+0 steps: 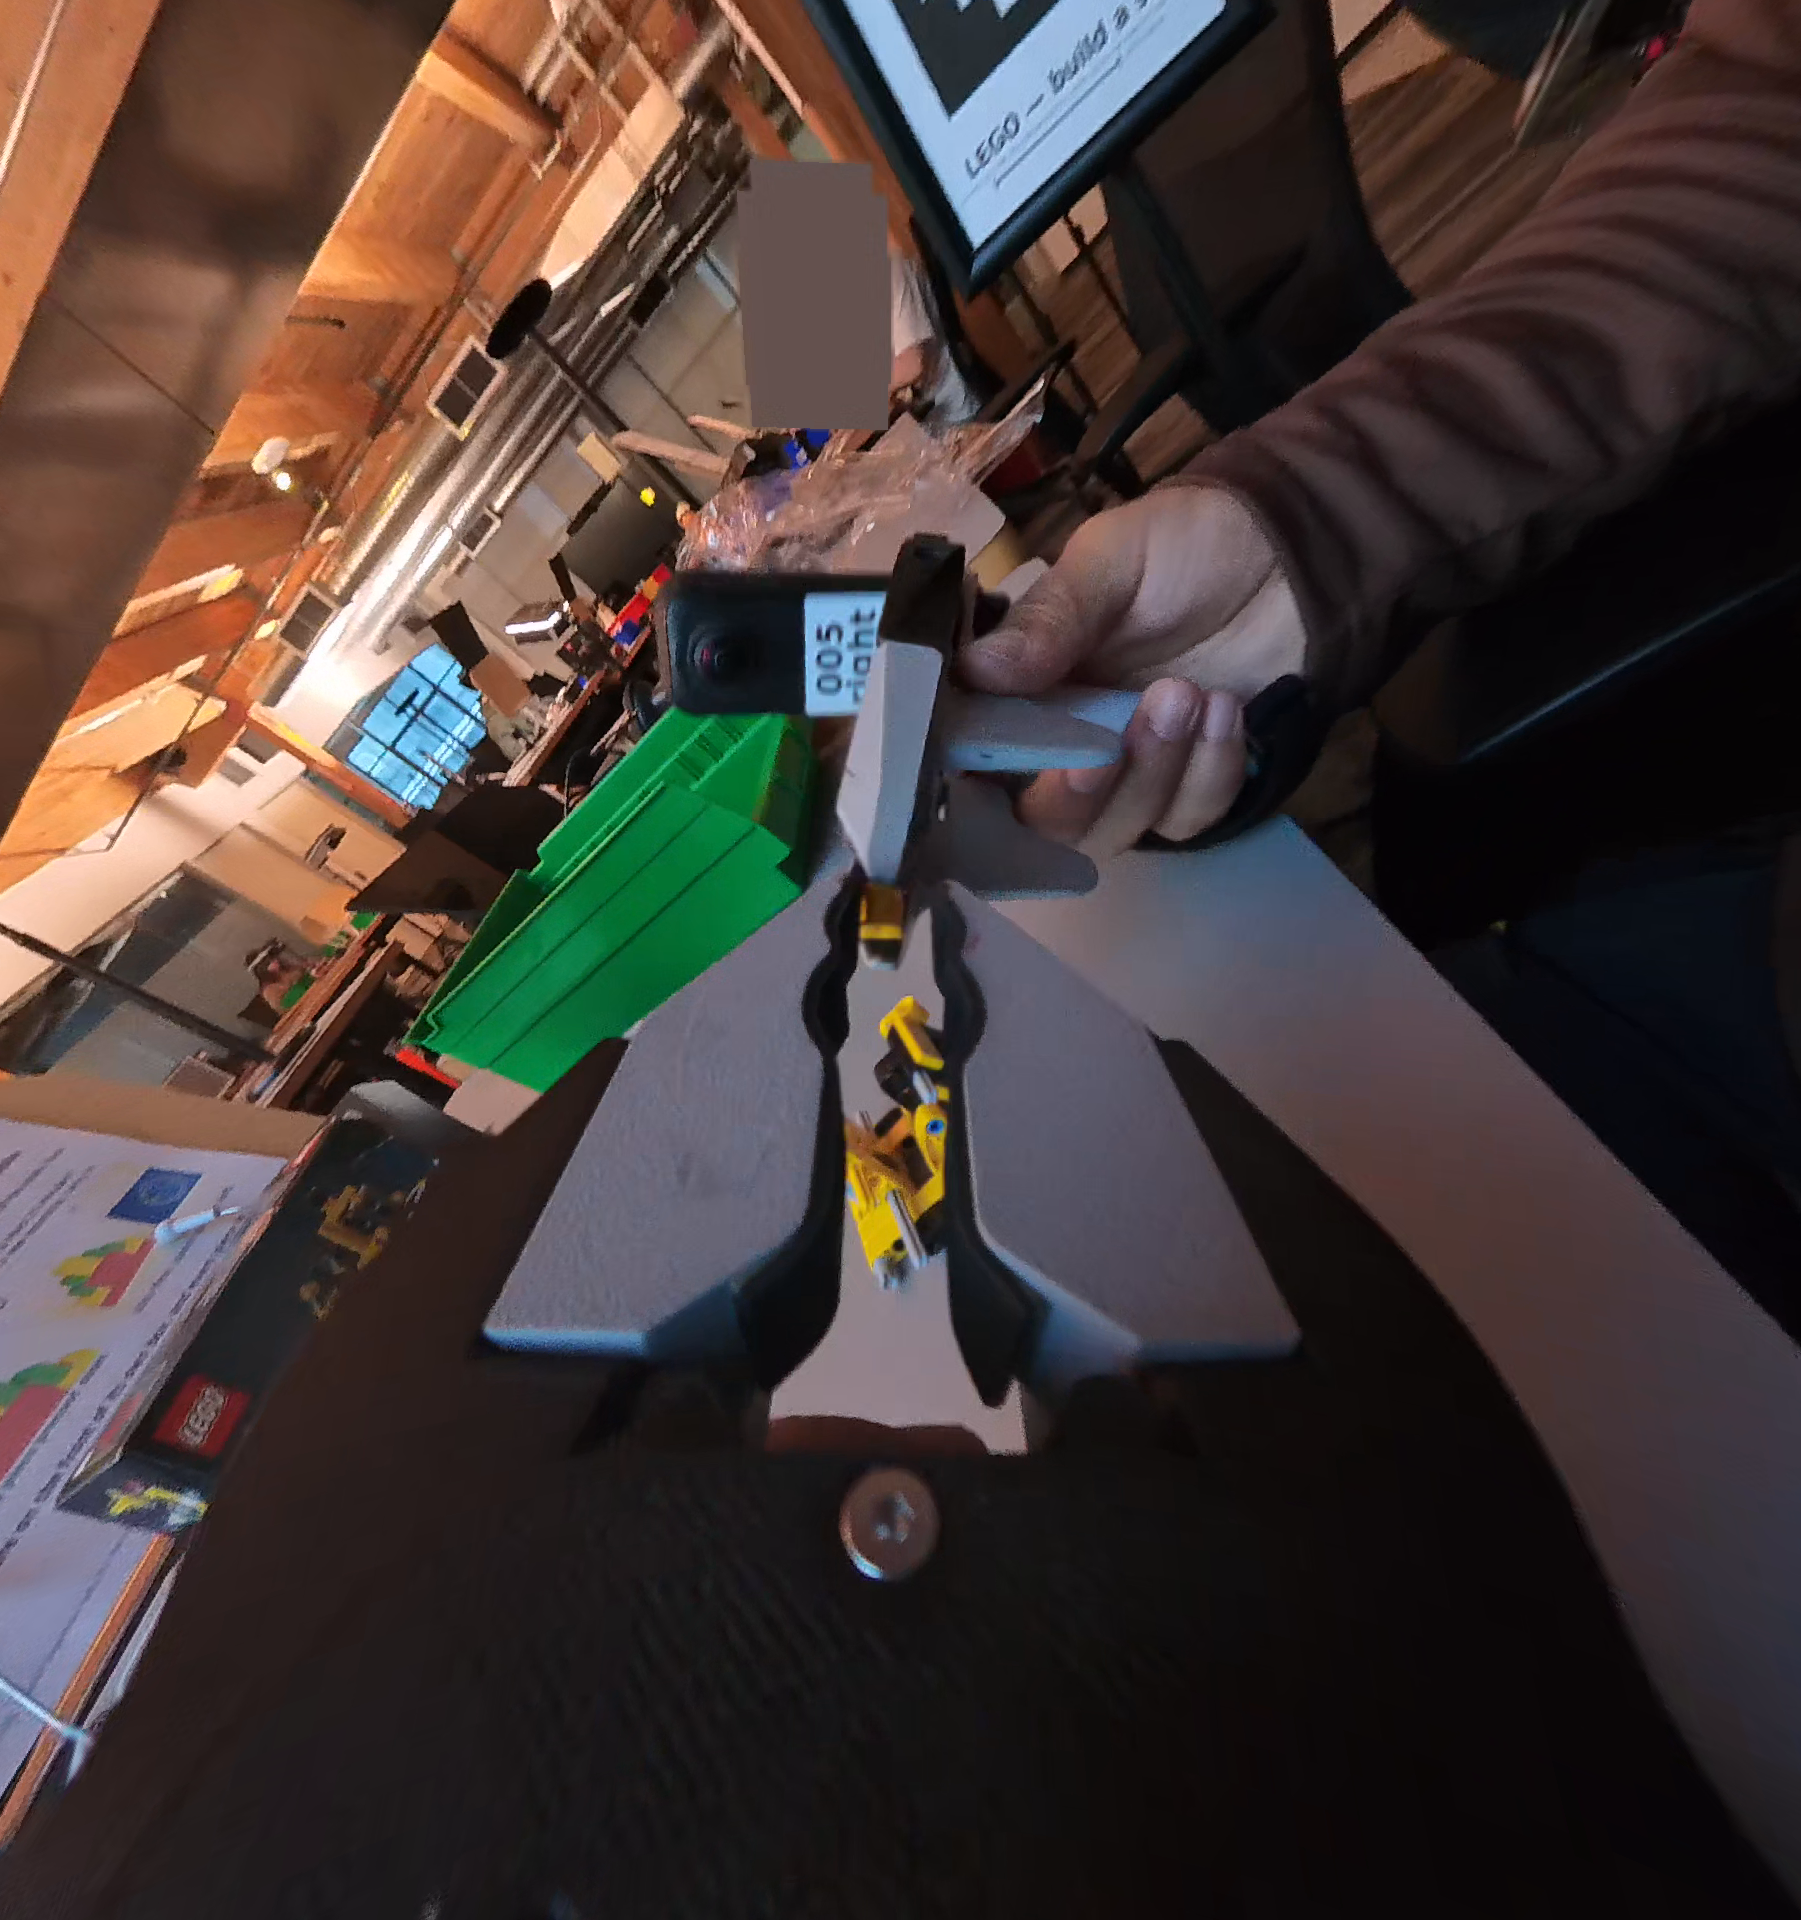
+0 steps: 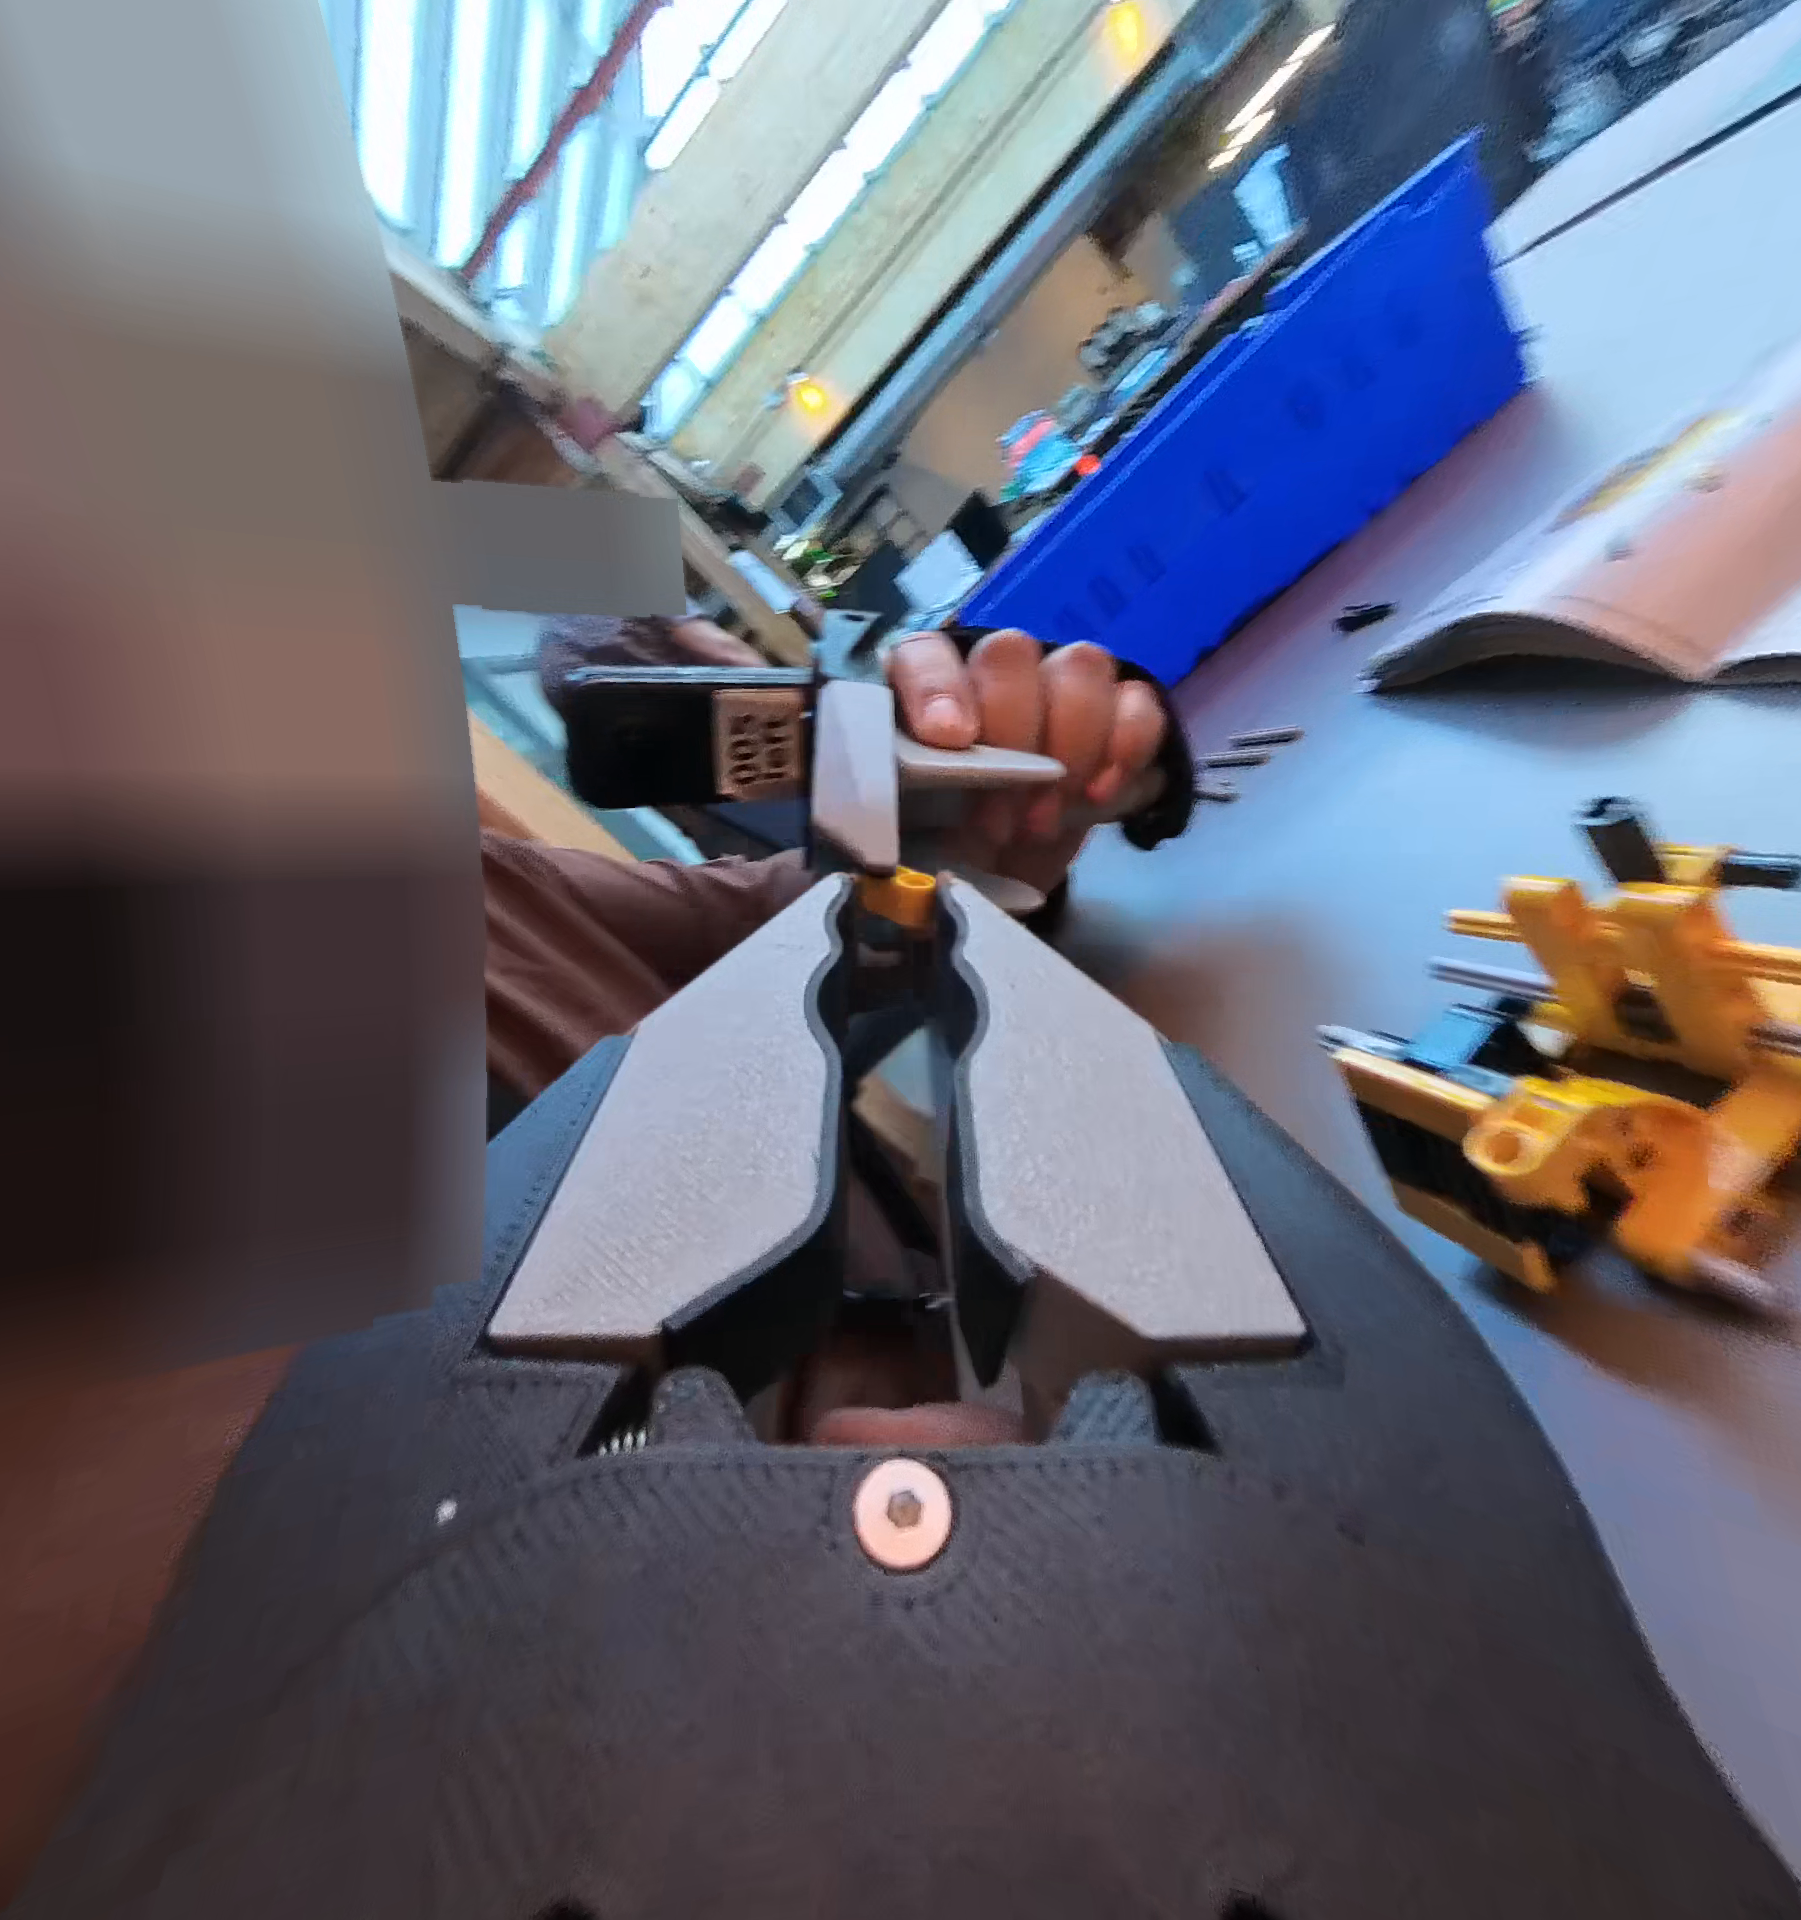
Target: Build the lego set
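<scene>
My two grippers meet tip to tip above the grey table. A small yellow piece (image 1: pixel 880 925) with a black part on it sits between the fingertips of my left gripper (image 1: pixel 888 906), whose jaws are nearly closed on it. In the right wrist view the same yellow piece (image 2: pixel 901 896) sits between the tips of my right gripper (image 2: pixel 891 891), also closed on it. The other gripper shows edge-on in each view, the right one (image 1: pixel 891 779) and the left one (image 2: pixel 854 790). The part-built yellow and black model (image 2: pixel 1623 1091) lies on the table to the right, also seen between my left fingers (image 1: pixel 901 1153).
A green bin (image 1: pixel 626 914) stands behind on the left, with a black set box (image 1: pixel 252 1340) and a printed leaflet (image 1: pixel 54 1299). A blue bin (image 2: pixel 1291 436), an open instruction booklet (image 2: pixel 1654 561) and loose black pins (image 2: pixel 1249 748) lie on the table. A hand (image 1: pixel 1135 665) holds the right gripper.
</scene>
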{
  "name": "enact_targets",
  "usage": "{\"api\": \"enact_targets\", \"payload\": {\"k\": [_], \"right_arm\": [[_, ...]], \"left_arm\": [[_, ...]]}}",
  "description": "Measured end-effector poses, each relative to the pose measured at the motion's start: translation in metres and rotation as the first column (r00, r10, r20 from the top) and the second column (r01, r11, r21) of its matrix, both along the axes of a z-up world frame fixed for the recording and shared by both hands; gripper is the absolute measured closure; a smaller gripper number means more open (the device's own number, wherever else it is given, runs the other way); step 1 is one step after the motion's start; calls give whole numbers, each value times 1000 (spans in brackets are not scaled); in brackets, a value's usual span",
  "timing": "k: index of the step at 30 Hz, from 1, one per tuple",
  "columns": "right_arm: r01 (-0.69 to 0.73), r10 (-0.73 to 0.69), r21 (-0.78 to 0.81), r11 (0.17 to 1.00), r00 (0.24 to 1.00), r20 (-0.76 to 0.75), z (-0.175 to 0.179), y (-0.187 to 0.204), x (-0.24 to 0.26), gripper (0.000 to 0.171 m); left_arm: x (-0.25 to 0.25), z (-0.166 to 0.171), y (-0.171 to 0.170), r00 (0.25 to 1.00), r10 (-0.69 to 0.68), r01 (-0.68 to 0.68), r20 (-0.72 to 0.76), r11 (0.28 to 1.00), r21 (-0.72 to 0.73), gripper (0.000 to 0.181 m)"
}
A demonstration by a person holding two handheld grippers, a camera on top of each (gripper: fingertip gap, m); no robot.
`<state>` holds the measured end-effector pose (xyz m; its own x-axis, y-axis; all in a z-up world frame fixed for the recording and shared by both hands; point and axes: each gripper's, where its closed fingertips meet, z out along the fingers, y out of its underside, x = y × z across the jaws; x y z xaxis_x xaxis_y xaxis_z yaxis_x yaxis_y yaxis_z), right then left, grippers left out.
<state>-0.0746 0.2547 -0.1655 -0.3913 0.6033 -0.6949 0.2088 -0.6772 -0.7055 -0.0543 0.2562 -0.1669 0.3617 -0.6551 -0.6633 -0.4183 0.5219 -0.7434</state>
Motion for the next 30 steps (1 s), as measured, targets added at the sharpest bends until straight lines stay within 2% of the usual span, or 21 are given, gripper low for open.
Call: {"api": "enact_targets", "payload": {"k": [1, 4, 9, 16, 22, 25, 27, 30], "right_arm": [[44, -44, 24, 999, 999, 21, -3, 6, -1, 161], [136, -147, 129, 982, 986, 81, -11, 15, 0, 161], [176, -215, 260, 950, 968, 130, -18, 14, 0, 161], [174, -225, 279, 944, 961, 163, -24, 10, -1, 161], [142, -172, 356, 924, 984, 54, -8, 0, 7, 159], [149, -189, 487, 860, 981, 34, -6, -4, 8, 165], [175, -222, 572, 801, 975, 13, -5, -3, 8, 171], [172, -239, 635, 753, 971, 20, -7, -3, 8, 167]], "left_arm": [[-1, -2, 2, 1000, 13, -13, -11, 1000, -7, 168], [-5, -8, 5, 997, 44, -44, -61, 999, 15, 172], [-7, -12, 10, 994, 71, -72, -80, 997, -5, 178], [-6, -21, 7, 989, 62, -62, -133, 998, 3, 179], [-8, -3, 0, 995, -53, 66, 80, 983, -170, 180], [-7, 1, -6, 978, -116, 158, 174, 954, -254, 179], [-6, 6, -9, 965, -145, 200, 219, 946, -256, 179], [-5, 16, -17, 940, -196, 265, 279, 935, -236, 179]]}}
